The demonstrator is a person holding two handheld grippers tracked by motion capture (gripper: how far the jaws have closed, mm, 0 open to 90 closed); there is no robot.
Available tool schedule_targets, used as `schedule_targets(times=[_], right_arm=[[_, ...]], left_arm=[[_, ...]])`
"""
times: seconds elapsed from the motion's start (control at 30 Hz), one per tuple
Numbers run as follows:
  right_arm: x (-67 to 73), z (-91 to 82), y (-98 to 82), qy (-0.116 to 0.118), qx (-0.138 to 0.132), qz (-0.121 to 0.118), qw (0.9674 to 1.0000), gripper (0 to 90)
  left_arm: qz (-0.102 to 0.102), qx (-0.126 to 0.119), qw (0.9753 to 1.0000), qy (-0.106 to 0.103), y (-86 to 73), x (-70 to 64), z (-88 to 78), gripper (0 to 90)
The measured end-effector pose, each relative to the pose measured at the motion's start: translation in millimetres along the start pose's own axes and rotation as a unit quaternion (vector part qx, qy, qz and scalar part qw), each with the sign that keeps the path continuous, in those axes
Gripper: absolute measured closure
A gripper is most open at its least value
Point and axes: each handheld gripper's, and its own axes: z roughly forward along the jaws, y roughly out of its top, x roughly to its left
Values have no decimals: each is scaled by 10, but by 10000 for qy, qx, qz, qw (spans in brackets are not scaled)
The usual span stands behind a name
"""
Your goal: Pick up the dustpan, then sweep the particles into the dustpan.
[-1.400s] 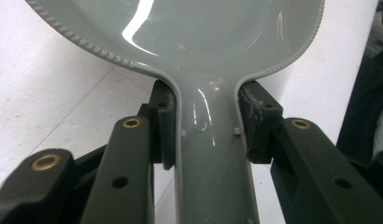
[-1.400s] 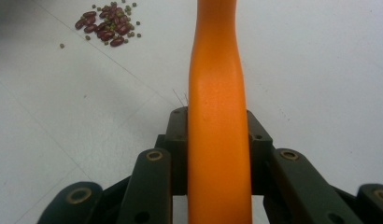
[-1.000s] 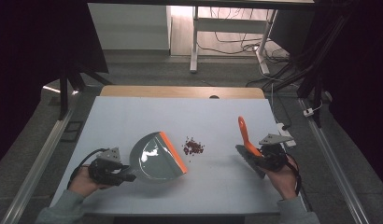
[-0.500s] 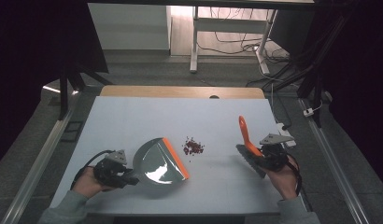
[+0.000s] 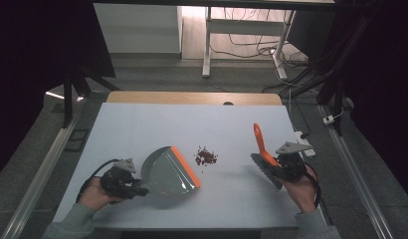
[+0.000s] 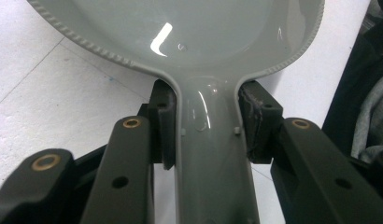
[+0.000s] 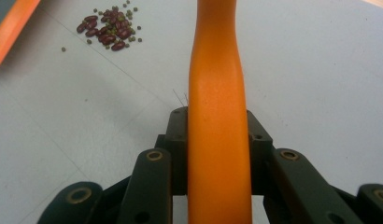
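- Covering most of the scene: white table (image 5: 142, 124), wood strip along its far edge, dark floor w/ cables beyond.
- Dustpan (image 5: 167, 172), grey w/ orange lip, lies near-left on the table; lip faces right toward the beans. In left gripper view the pan's glossy bowl (image 6: 180, 28) sits ahead of the jaws, handle running back btwn them.
- Brush (image 5: 261, 149), orange handle, dark bristle head, sits near-right; handle tilts up and away to the far side, bristle end low by the gripper. Right gripper view: orange handle (image 7: 217, 116) runs straight up the middle.
- Left gripper (image 5: 123, 180), in the person's left hand at near-left: jaws clamped on the dustpan handle, pads (image 6: 164, 121) pressing both sides.
- Right gripper (image 5: 286, 167), in the right hand at near-right: jaws clamped on the brush handle, pads tight against both sides.
- Beans (image 5: 206, 156): small pile of dark red ones w/ a few tiny greenish ones, on the table btwn dustpan lip and brush, just right of the lip, apart from both. Seen far-left in right gripper view (image 7: 108, 30).
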Motion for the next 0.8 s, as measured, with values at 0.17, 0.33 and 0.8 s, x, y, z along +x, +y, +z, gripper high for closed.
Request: schedule_targets(times=[0.17, 0.33, 0.8], right_arm=[[21, -1, 57, 0, -68, -23, 10000, 702], [52, 43, 184, 96, -169, -45, 9998, 702], [121, 271, 459, 185, -243, 32, 9995, 702]], left_arm=[[41, 36, 10000, -5, 4, -18, 7, 616], [87, 50, 9999, -47, 22, -25, 9, 616], [87, 89, 9999, -58, 31, -31, 28, 616]])
